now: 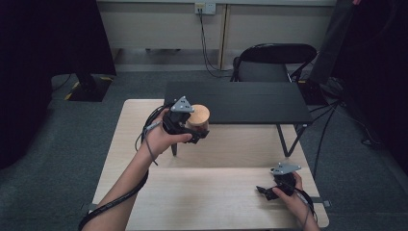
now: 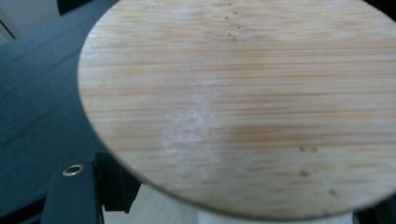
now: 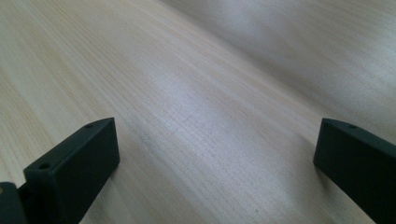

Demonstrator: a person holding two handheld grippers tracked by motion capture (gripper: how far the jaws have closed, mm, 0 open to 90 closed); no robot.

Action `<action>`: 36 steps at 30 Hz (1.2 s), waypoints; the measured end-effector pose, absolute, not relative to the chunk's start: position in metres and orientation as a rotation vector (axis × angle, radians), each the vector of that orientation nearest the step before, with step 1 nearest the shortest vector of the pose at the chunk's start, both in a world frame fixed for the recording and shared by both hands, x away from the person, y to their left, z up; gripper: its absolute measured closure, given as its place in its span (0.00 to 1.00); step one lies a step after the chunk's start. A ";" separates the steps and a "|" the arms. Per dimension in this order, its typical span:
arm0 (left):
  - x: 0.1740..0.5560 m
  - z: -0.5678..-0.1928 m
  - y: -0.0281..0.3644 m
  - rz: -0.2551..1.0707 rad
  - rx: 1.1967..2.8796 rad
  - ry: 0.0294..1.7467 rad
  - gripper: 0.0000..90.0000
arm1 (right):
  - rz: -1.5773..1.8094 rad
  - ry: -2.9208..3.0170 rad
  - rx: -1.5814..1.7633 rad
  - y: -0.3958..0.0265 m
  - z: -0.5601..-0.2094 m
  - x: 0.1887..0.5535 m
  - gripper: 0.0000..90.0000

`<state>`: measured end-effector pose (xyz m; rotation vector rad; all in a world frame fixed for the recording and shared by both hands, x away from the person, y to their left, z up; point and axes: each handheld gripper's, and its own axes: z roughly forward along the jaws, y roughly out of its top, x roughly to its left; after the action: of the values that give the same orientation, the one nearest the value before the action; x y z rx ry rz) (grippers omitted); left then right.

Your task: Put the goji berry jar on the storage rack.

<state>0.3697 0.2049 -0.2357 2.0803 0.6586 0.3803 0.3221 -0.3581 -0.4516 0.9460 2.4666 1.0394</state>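
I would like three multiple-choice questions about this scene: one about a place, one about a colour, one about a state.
1. Where is the right gripper?
A. low over the pale table, near its right front corner
B. above the black table
C. on the chair

2. What colour is the round lid that the left gripper holds?
A. blue
B. light wood
C. red

3. How do the right gripper's jaws stand?
A. shut on a lid
B. shut on a cable
C. open, nothing between them

Answers: 1 A, the high view shows it there. 2 B, bamboo grain shows in the left gripper view. 3 C, bare tabletop shows between the jaws.
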 end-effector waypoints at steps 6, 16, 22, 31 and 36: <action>0.380 -0.221 0.195 0.408 2.091 0.675 0.28 | 1.040 2.467 0.946 -0.358 -0.452 0.322 0.00; 0.399 -0.223 0.178 0.421 2.097 0.752 0.28 | 1.039 2.467 0.946 -0.358 -0.452 0.322 0.00; 0.407 -0.229 0.171 0.444 2.093 0.796 0.28 | 1.039 2.467 0.946 -0.358 -0.452 0.322 0.00; 0.416 -0.232 0.162 0.452 2.084 0.846 0.28 | 1.040 2.467 0.946 -0.358 -0.452 0.322 0.00; 0.421 -0.234 0.158 0.461 2.087 0.871 0.28 | 1.039 2.467 0.946 -0.358 -0.452 0.322 0.00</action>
<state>0.4208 0.1579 -0.2343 2.0867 0.8705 0.4614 0.3221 -0.3582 -0.4516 0.9455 2.4668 1.0393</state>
